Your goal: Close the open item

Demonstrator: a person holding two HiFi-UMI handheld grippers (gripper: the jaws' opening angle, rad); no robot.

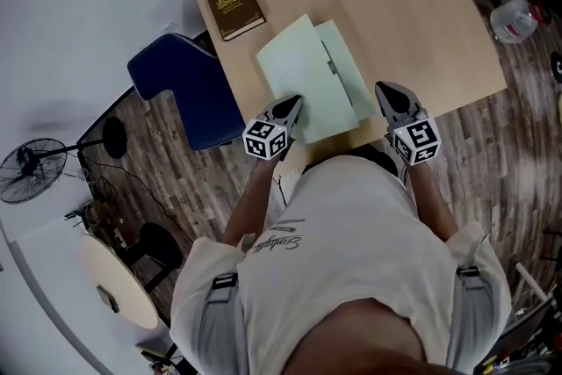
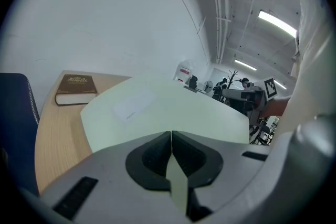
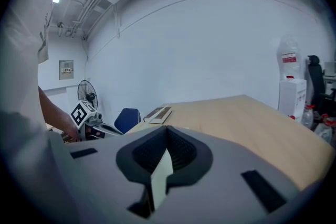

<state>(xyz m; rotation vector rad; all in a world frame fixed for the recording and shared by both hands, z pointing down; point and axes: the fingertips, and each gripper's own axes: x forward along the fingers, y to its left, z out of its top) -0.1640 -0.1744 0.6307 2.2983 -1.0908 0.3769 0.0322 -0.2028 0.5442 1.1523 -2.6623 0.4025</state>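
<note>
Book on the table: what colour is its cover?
The book is dark brown with gold decoration; the head view shows it best.

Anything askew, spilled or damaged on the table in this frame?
Nothing stands out. The pale green folder lies open on the table with its left cover lifted. The left gripper and the right gripper are each shut on an edge of it. The brown book lies closed near the far left corner.

Place: an office or workroom
Furniture: pale wooden counter [image 1: 413,22], blue chair [image 1: 189,88], round table [image 1: 123,268]
Floor [image 1: 518,136]: wood planks
Extras: standing fan [image 1: 31,171], water bottles [image 1: 518,18]
Ceiling: strip lights [image 2: 276,22], bare pipes [image 2: 218,2], white walls
</note>
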